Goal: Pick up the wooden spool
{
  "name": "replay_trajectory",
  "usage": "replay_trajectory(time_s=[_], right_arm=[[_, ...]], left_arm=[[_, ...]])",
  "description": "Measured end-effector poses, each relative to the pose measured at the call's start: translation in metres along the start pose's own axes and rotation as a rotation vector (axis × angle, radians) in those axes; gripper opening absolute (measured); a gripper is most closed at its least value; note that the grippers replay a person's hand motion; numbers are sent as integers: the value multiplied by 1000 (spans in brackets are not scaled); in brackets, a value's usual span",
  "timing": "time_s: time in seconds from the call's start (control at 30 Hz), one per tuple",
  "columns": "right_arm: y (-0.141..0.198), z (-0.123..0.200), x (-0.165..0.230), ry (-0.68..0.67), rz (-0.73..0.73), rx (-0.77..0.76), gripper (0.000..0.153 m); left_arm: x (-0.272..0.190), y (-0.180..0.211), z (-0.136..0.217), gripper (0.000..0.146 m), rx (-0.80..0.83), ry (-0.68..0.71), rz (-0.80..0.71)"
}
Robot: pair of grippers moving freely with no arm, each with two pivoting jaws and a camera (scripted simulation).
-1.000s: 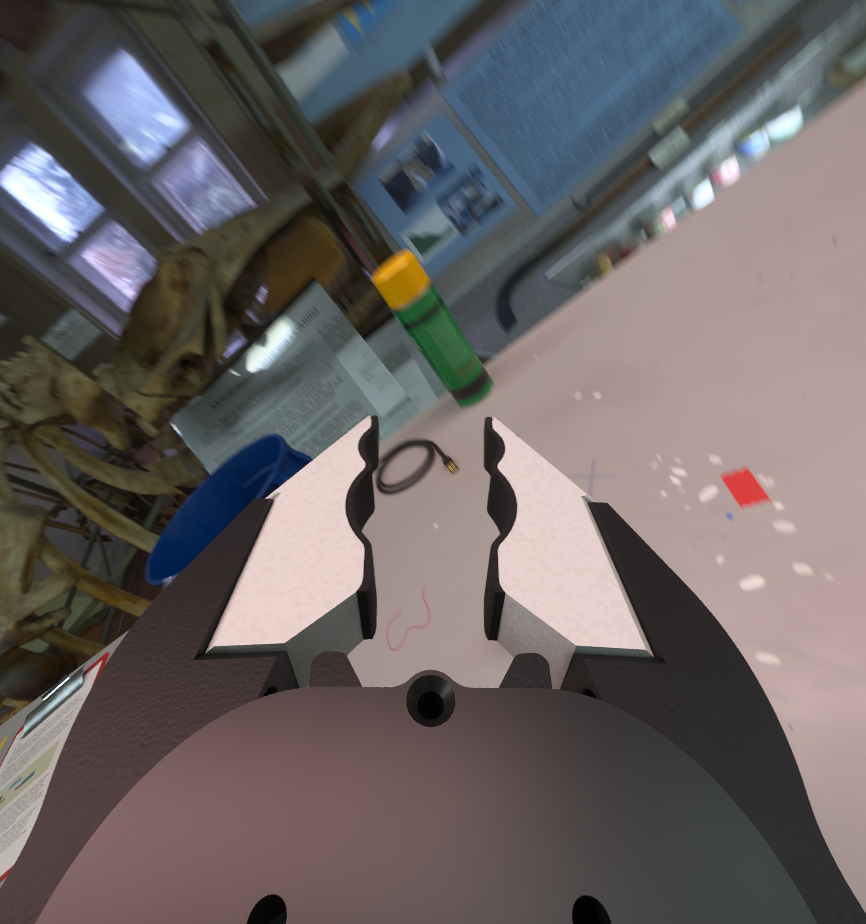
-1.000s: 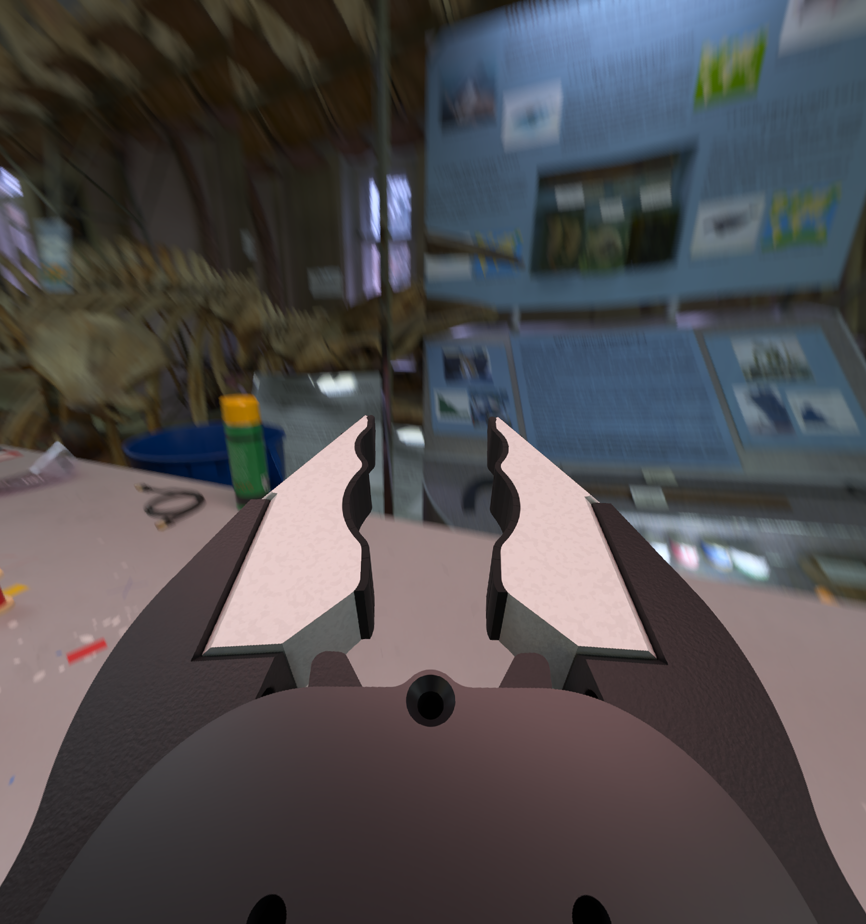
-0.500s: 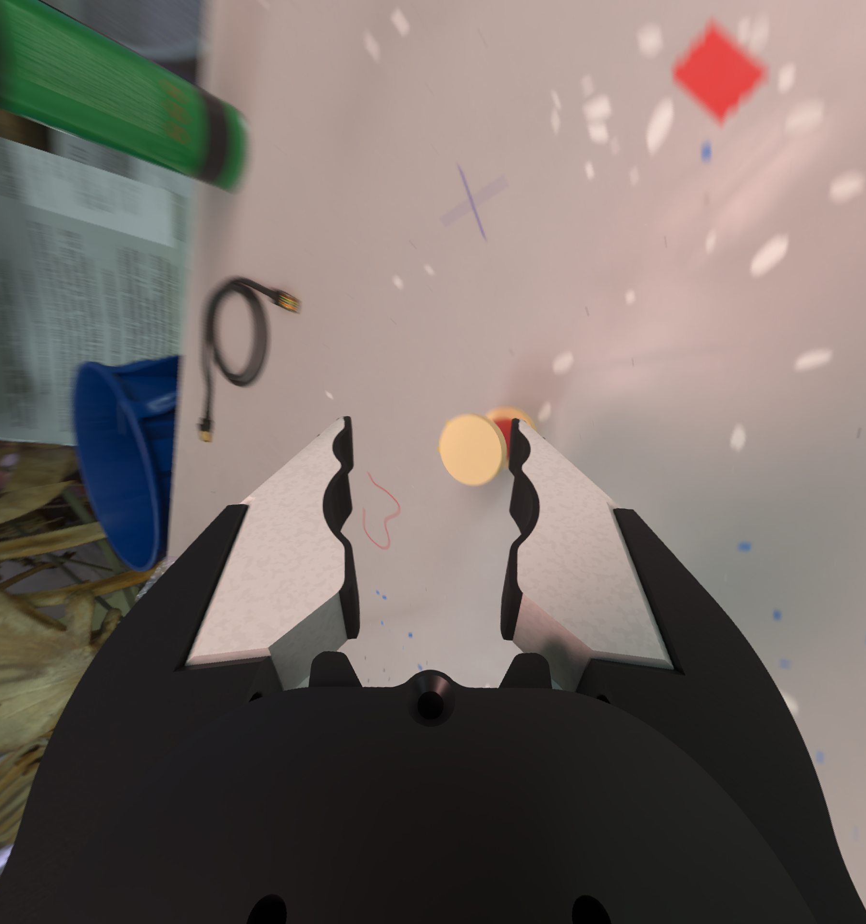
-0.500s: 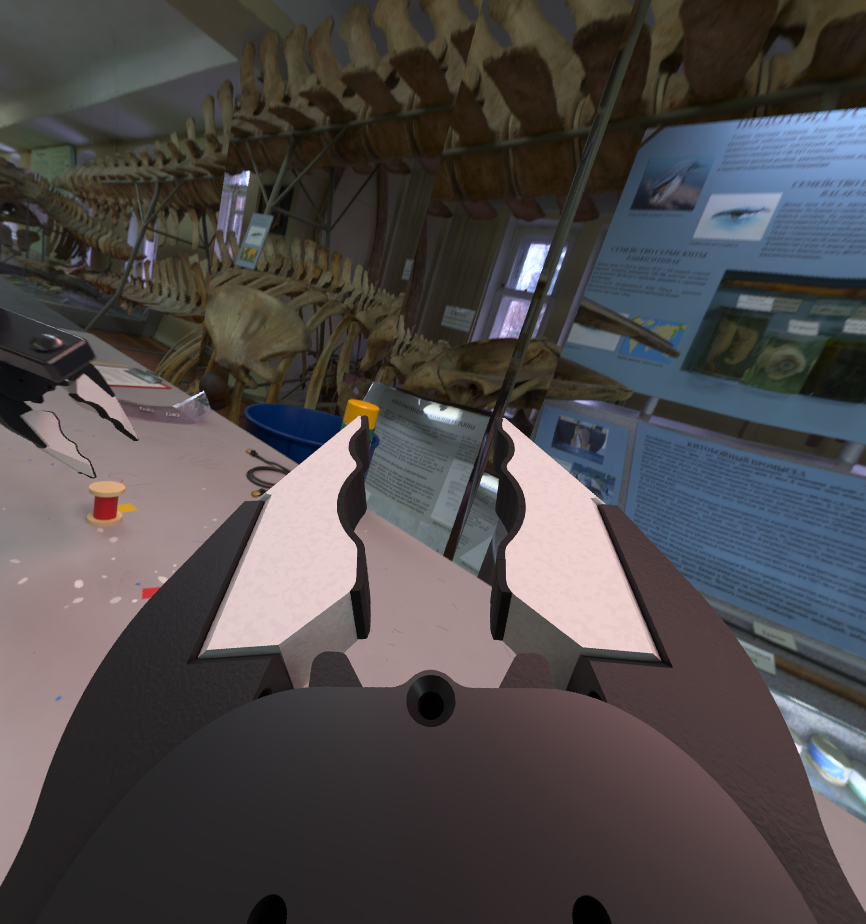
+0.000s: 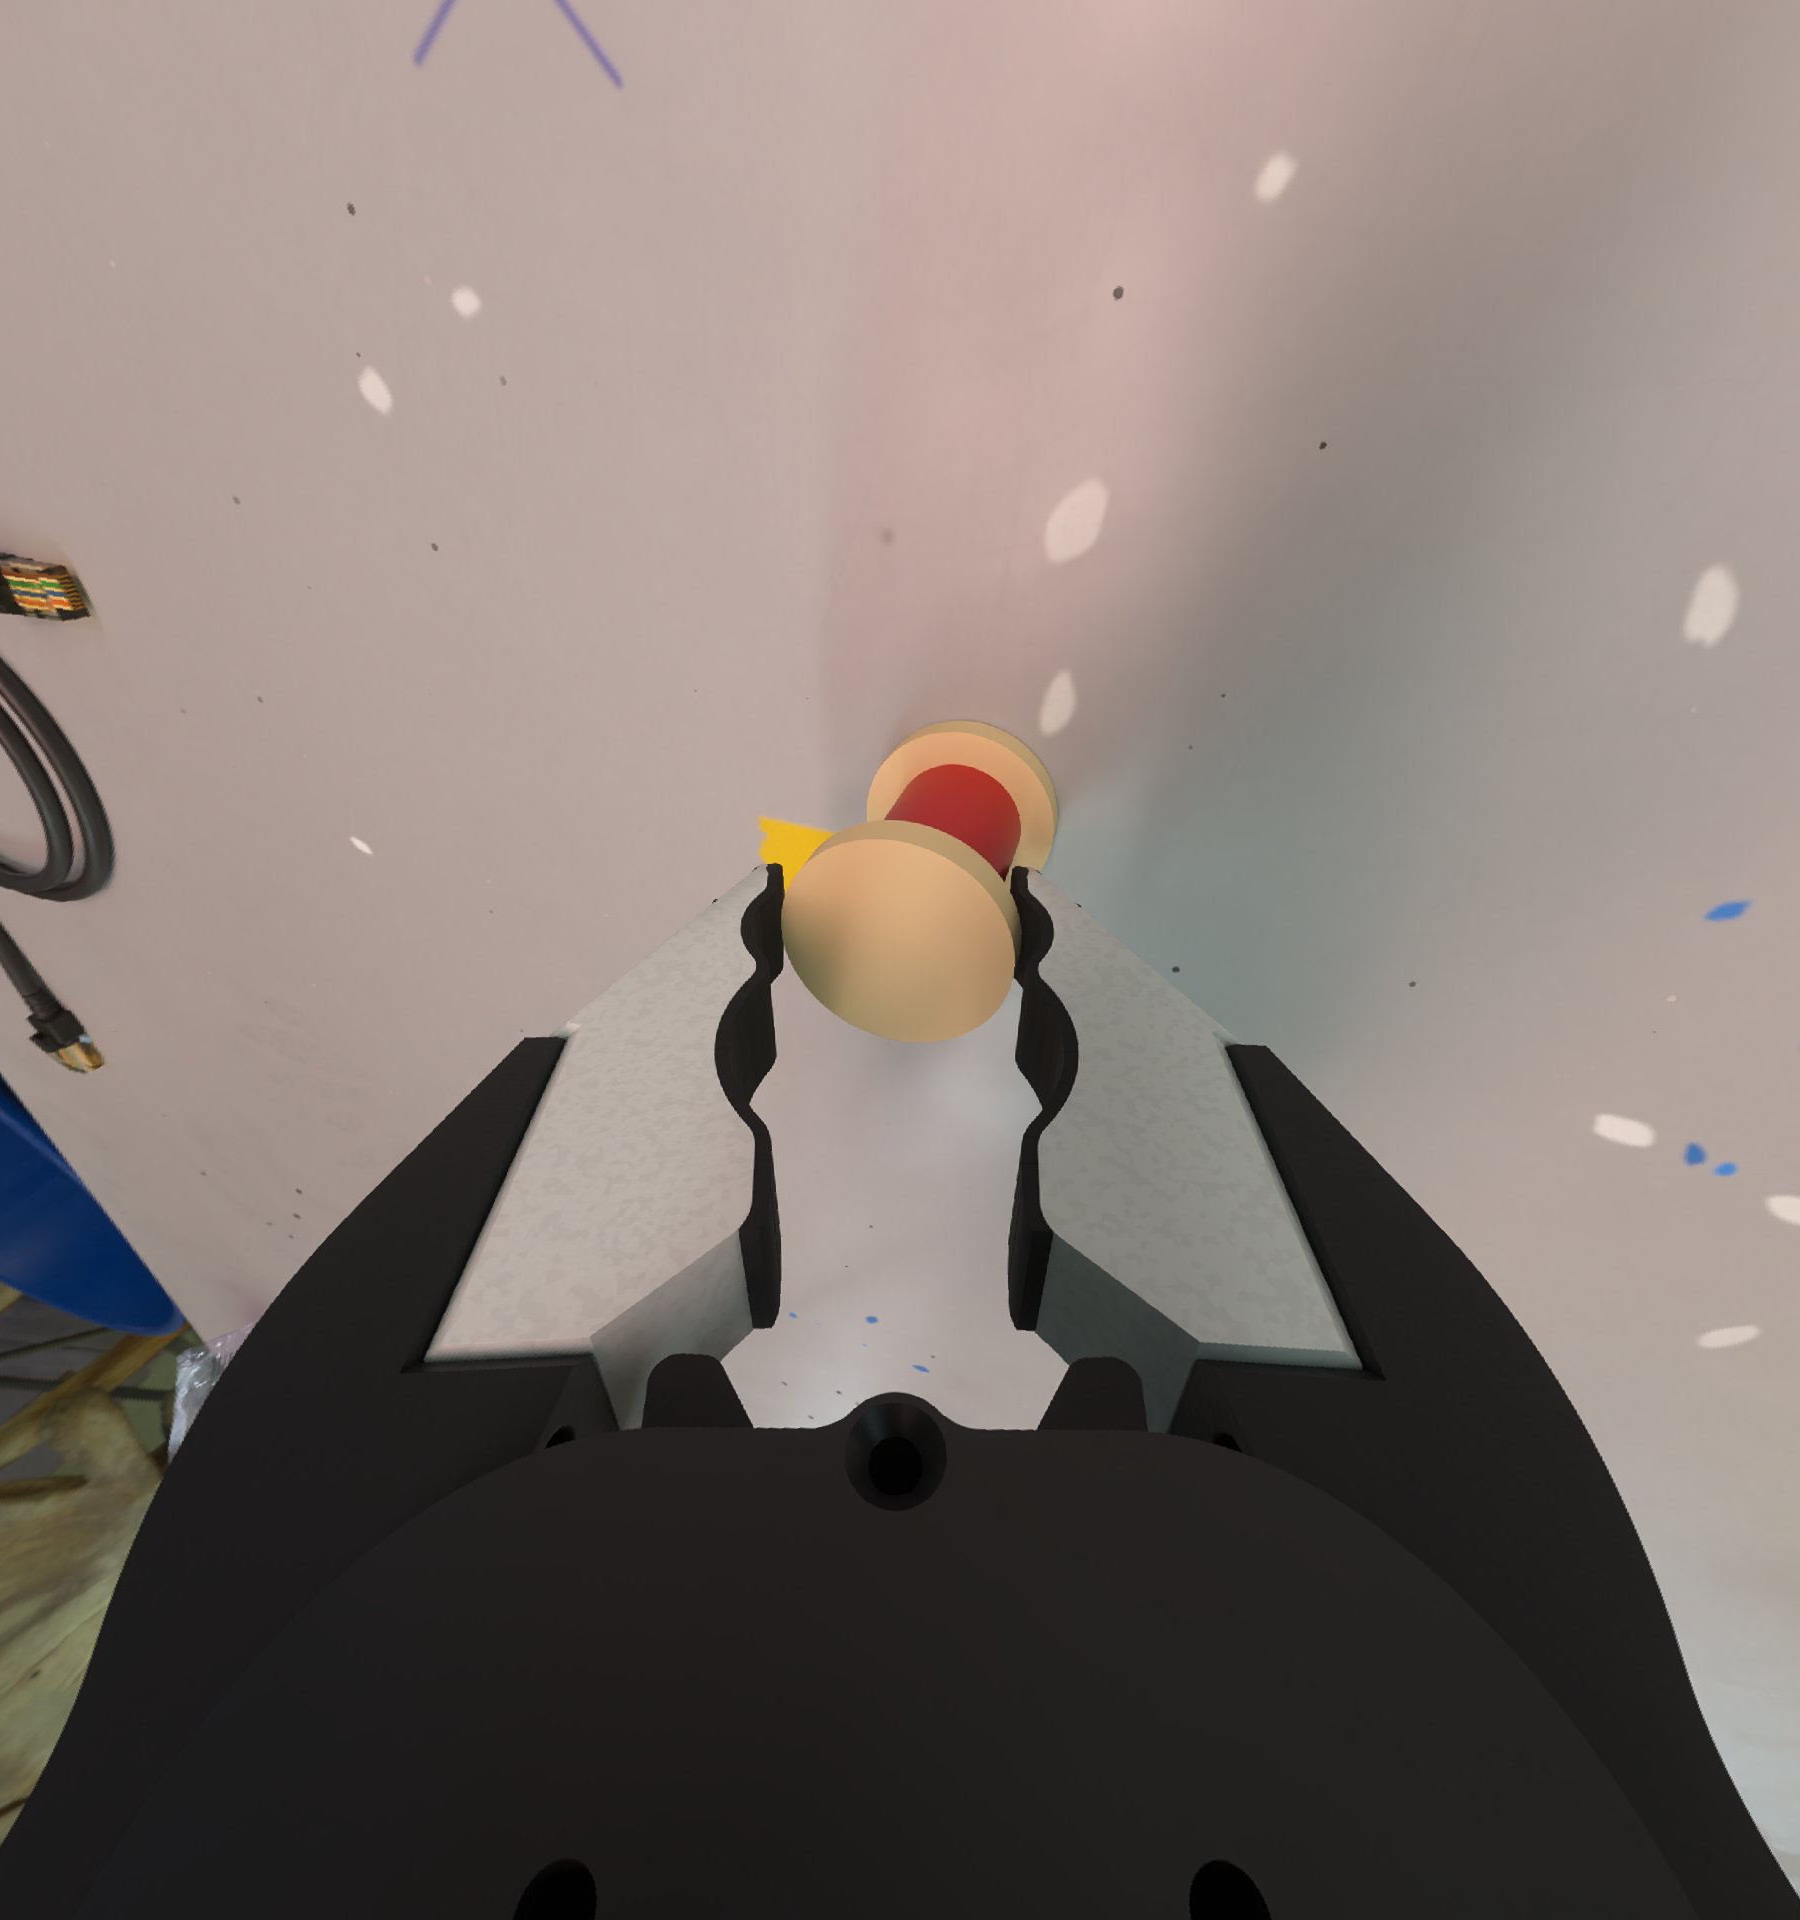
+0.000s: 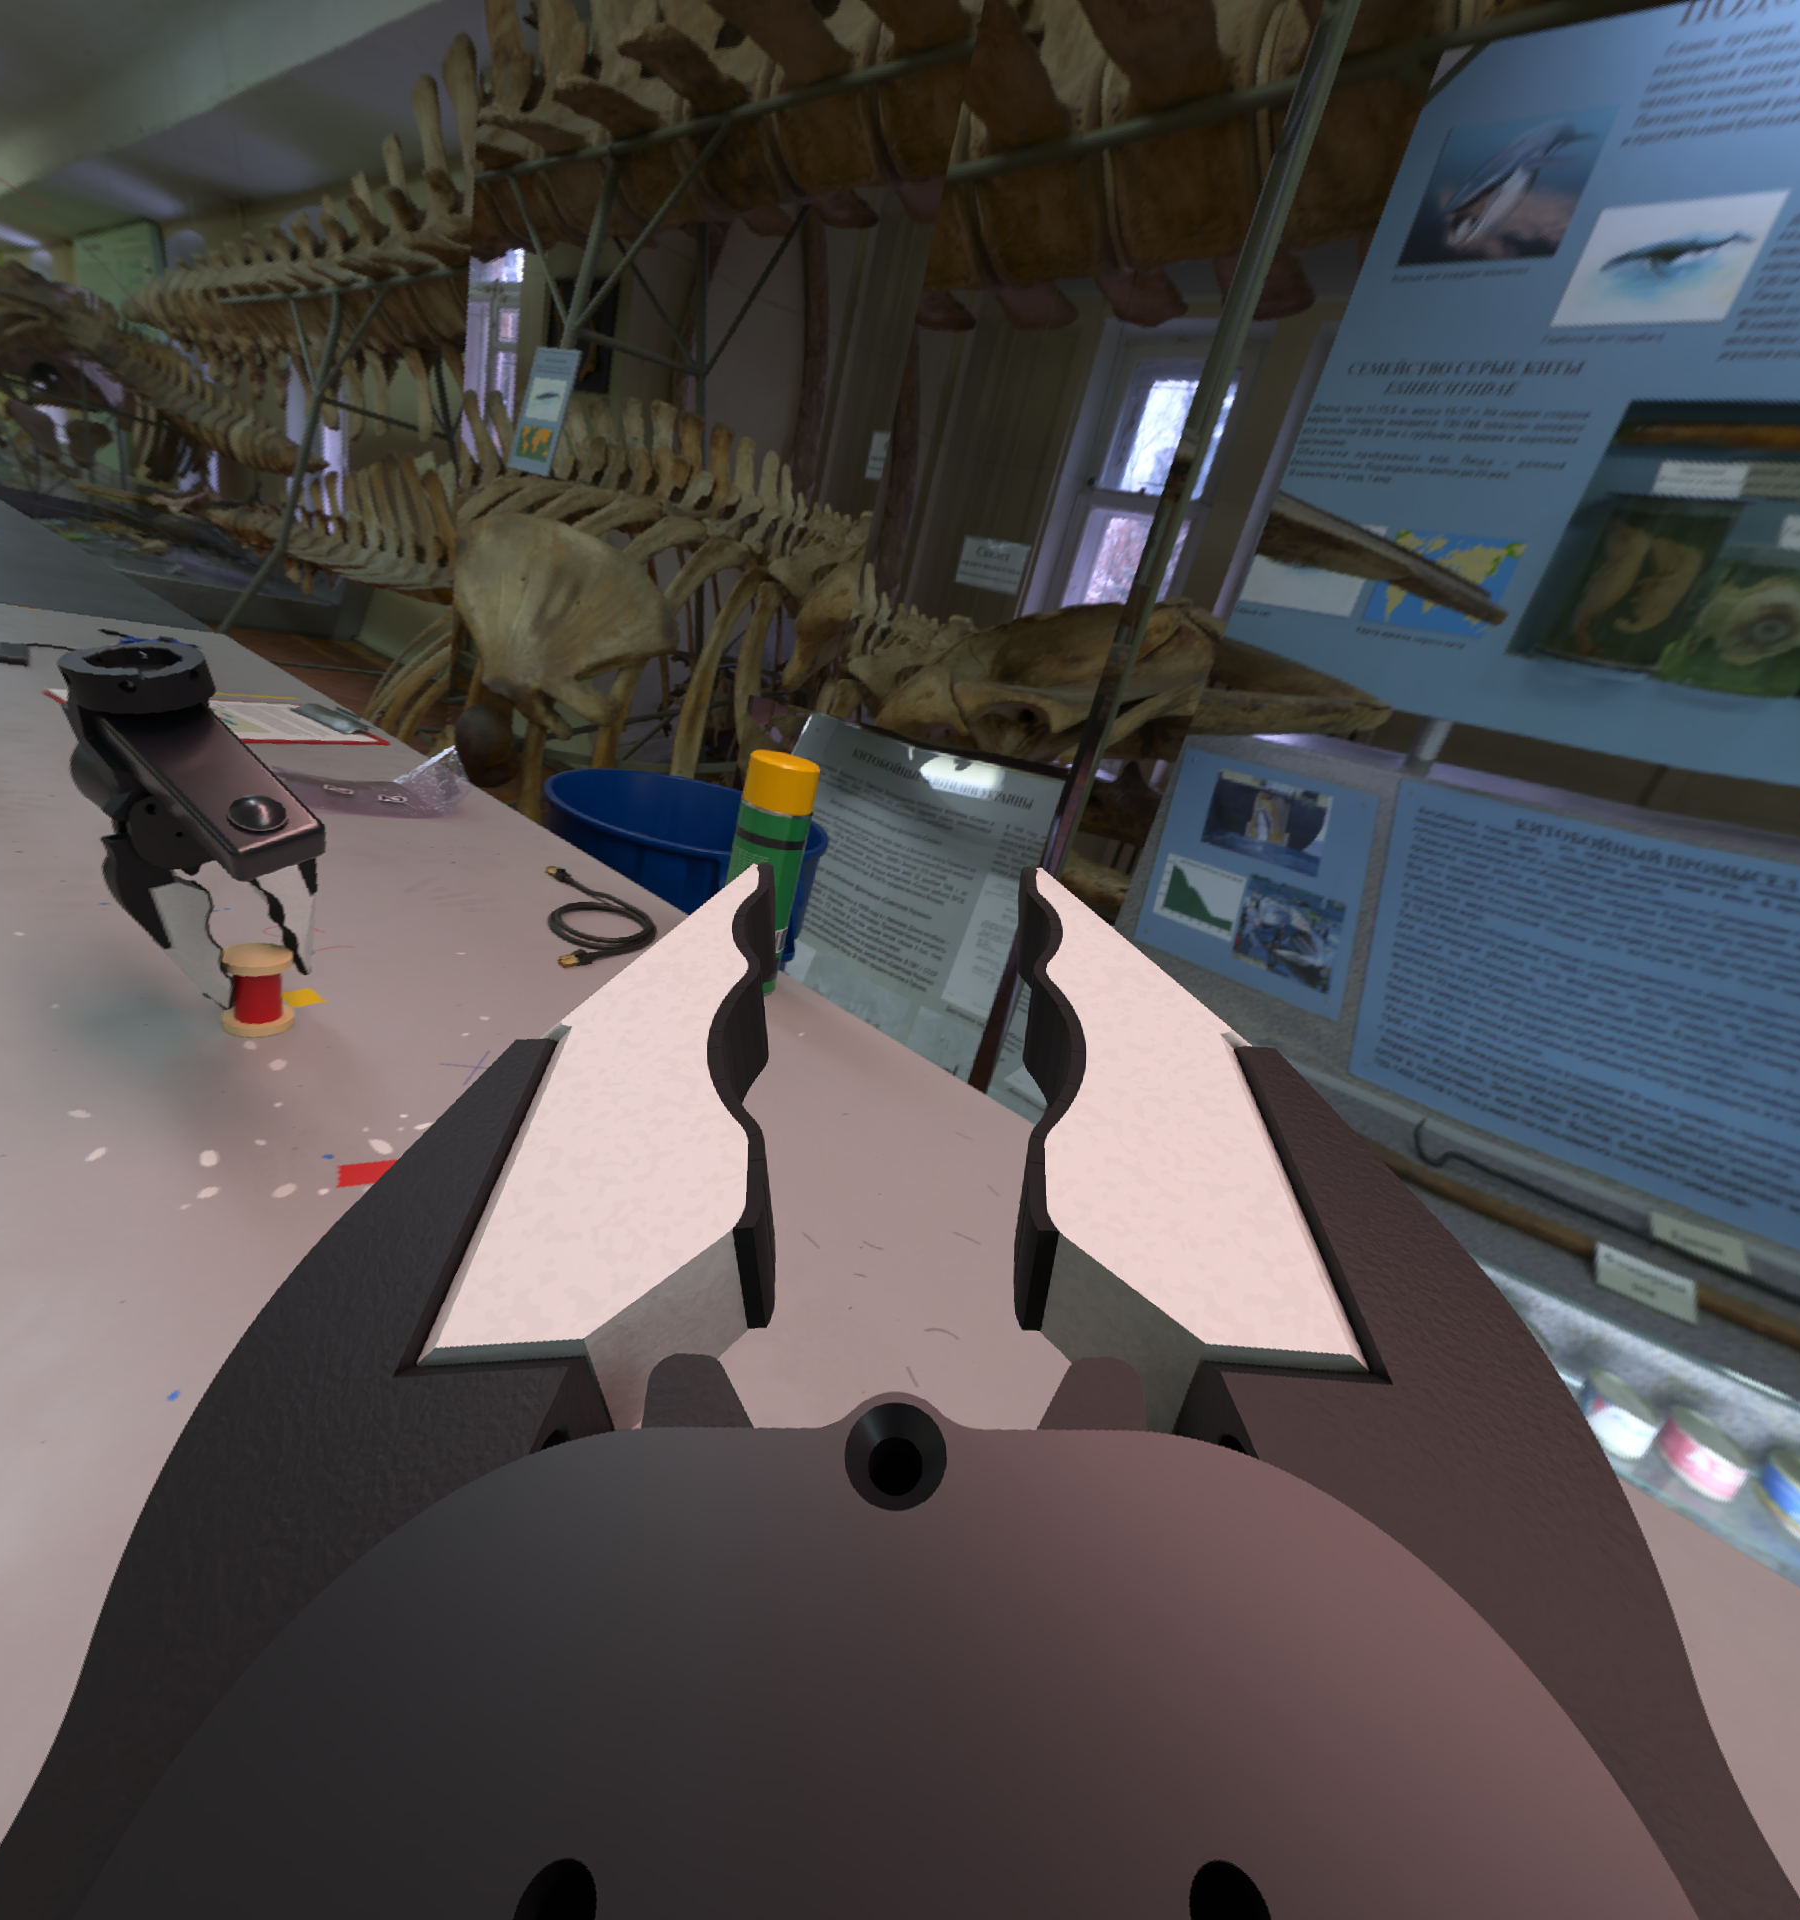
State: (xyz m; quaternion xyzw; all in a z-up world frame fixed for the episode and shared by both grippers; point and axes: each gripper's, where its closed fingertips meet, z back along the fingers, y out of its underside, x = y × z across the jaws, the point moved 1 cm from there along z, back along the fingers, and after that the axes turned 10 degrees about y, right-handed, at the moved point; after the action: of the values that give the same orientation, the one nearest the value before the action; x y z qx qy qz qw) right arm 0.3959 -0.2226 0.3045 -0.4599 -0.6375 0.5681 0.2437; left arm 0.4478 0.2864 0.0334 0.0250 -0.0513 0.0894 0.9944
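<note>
The wooden spool (image 5: 901, 935) has pale flanges and a red thread core and stands upright on the pinkish table (image 5: 1291, 416). My left gripper (image 5: 894, 883) points down over it, open, with one finger on each side of the top flange. The gaps look hairline and I cannot tell whether the fingers touch it. The right wrist view shows the spool (image 6: 257, 992) still on the table with the left gripper (image 6: 260, 975) straddling its top. My right gripper (image 6: 891, 883) is open and empty, well to the spool's right, above the table.
A coiled black cable (image 5: 34, 748) lies left of the spool, with a blue bucket (image 6: 657, 831) and a green can with an orange cap (image 6: 776, 831) at the table's far edge. A yellow scrap (image 5: 792, 842) lies beside the spool. A red patch (image 6: 361, 1174) marks the table.
My left gripper tilted down toward the table and moved onto the spool, which now sits between its fingertips. My right gripper turned to take in the spool and the left gripper.
</note>
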Motion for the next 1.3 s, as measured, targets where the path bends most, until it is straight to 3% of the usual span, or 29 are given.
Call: replay_trajectory(time_s=[0.17, 0.47, 0.57, 0.7, 0.8, 0.93, 1.03, 1.2, 1.3], right_arm=[[6, -3, 2, -17, -1, 24, 46], [2, 4, -2, -34, -27, 5, 45], [2, 9, -10, -17, -34, 3, 44], [2, 16, -19, -15, -86, -11, 44], [1, 21, -26, -20, -147, -30, 43], [-4, 27, -31, -4, -158, -49, 41], [-8, 30, -30, -4, -142, -52, 41], [-13, 35, -29, -14, -143, -73, 40], [-11, 36, -31, -7, -145, -67, 38]], left_arm=[[-2, 3, 5, 43, -6, -26, 33], [-4, 2, 50, 43, -220, -181, 195], [0, -6, 86, 43, -390, -203, 350], [2, -28, 150, 43, -754, -275, 527], [-10, -54, 203, 43, -986, -291, 541], [-50, -121, 251, 43, -1281, -130, 504], [-78, -178, 242, 43, -1363, 7, 502], [-91, -245, 186, 43, -1377, -50, 476], [-89, -265, 153, 43, -1387, 20, 512]])
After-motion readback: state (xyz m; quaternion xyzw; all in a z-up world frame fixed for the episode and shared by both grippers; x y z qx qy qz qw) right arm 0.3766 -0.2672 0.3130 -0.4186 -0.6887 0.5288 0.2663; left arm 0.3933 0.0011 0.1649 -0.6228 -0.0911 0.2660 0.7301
